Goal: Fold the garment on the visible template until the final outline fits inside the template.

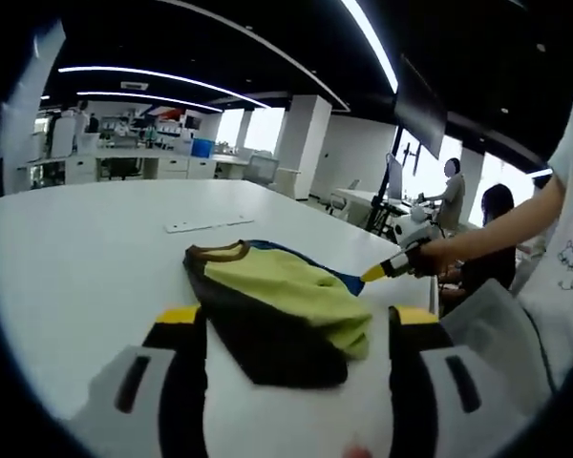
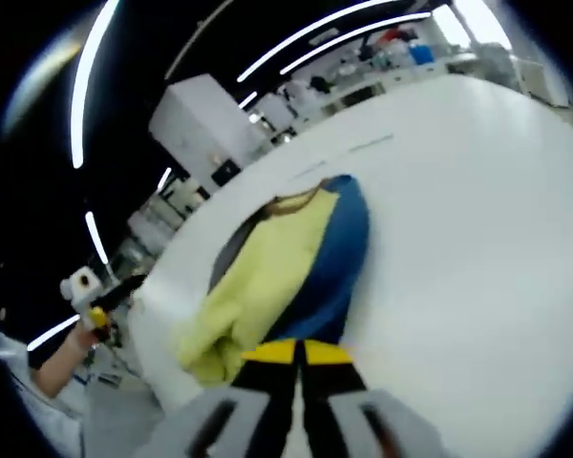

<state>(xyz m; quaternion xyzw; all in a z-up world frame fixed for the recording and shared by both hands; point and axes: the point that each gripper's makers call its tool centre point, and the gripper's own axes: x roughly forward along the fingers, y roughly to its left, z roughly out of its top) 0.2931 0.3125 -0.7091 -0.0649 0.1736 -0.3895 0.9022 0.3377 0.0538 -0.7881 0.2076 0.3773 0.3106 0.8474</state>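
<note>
garment [image 1: 277, 305] lies bunched on table [image 1: 86, 258]; no containers; left gripper [image 1: 296, 329] jaws apart.

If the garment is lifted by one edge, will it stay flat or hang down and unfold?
The garment would probably sag and unfold: it lies in soft, rumpled yellow, dark and blue layers. It looks light, since thin cloth edges curl on the white table. It may slide easily when pushed, because that surface looks smooth.

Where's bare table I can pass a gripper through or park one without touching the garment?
Free: the wide white table left of and beyond the garment, out to the thin white strip. In the right gripper view, the table right of the blue edge is bare too. Crowded: around the right gripper by the garment's edge.
</note>
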